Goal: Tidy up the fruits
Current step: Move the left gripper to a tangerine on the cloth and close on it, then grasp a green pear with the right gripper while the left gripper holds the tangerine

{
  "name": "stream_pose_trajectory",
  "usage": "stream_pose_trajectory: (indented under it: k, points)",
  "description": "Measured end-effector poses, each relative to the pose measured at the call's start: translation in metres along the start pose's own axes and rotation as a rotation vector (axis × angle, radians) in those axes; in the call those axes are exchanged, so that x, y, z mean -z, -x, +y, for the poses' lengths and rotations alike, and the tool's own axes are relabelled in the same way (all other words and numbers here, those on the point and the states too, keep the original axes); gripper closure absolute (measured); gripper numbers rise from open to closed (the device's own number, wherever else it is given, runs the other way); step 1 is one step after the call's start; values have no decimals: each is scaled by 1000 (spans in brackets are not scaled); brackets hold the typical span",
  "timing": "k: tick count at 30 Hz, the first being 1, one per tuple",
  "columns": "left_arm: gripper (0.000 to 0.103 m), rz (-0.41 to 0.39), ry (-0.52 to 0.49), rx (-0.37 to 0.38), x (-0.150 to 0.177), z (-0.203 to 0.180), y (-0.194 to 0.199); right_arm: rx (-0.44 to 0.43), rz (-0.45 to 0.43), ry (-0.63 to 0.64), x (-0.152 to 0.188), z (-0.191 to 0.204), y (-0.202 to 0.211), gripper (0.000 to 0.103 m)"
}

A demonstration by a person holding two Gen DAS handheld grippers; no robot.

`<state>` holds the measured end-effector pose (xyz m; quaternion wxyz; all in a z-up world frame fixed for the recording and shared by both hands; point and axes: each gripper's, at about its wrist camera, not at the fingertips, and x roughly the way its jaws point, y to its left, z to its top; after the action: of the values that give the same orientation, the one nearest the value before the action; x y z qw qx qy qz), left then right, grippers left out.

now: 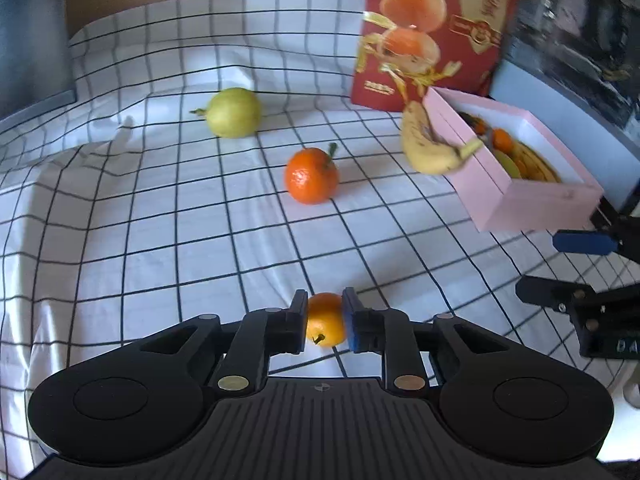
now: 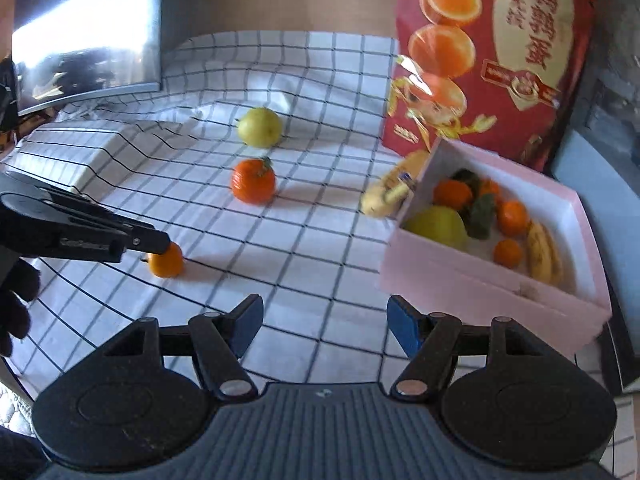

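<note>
My left claw (image 1: 325, 320) brackets the small orange (image 1: 326, 319), pads seemingly not yet clamped, so I should squeeze gently; my right claw (image 2: 325, 328) hangs apart, empty.

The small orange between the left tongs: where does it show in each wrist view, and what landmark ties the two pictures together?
Left wrist view: the small orange sits bottom centre, between the pads of the left tongs.
Right wrist view: the same orange lies at the left, on the checked cloth, partly covered by the left tongs' tip.
Shared landmark: the pink box of fruit, at the right in both.
</note>
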<state>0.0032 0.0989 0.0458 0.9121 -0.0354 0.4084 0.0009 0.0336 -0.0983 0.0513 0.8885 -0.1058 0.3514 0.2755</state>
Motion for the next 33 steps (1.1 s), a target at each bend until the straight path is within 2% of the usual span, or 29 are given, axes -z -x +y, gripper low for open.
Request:
stream_pose_trajectory:
  k: [4, 9, 19, 23, 27, 33]
  points:
    - [67, 4, -18, -10, 1, 0, -1, -10, 27, -45, 6, -7, -4, 34]
    - [67, 51, -38, 45, 1, -3, -6, -27, 39, -54, 6, -2, -9, 34]
    - [66, 75, -41, 45, 1, -8, -16, -38, 71, -34, 12, 9, -15, 34]
    - [66, 71, -13, 55, 2, -3, -15, -30, 85, -46, 14, 5, -19, 34]
    - [66, 68, 57, 70, 5, 8, -10, -31, 83, -37, 6, 5, -24, 34]
    - [66, 18, 174, 55, 4, 46, 10, -86, 28, 33, -44, 9, -37, 34]
